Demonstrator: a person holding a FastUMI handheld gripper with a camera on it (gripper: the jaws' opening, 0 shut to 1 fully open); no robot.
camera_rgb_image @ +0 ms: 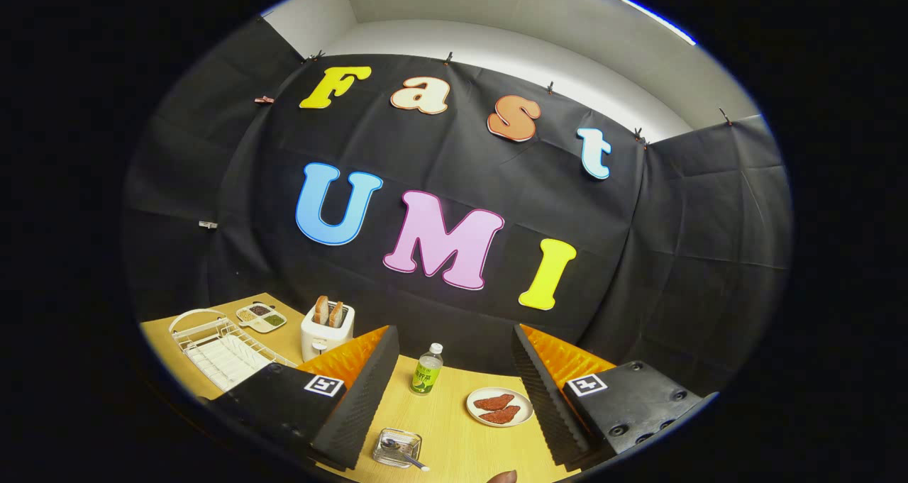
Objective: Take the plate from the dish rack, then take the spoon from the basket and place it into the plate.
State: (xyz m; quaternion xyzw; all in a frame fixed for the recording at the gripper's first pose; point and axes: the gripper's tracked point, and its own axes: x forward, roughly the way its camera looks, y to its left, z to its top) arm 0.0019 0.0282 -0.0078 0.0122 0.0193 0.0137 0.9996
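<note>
The dish rack (225, 353) stands on the table (454, 426) at ten o'clock from the gripper (454, 398); I cannot make out a plate in it. The spoon (401, 454) lies in its basket (397, 446) between the fingers, at seven o'clock. The jaws stand wide and hold nothing. I judge it best to turn toward the rack and approach low.

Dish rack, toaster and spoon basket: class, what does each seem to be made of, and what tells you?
Dish rack: white coated wire, judging by thin bars. Toaster: glossy white casing, plastic or painted metal. Basket: shiny mesh, probably metal, holding the spoon. The claw hangs open above the table.
</note>
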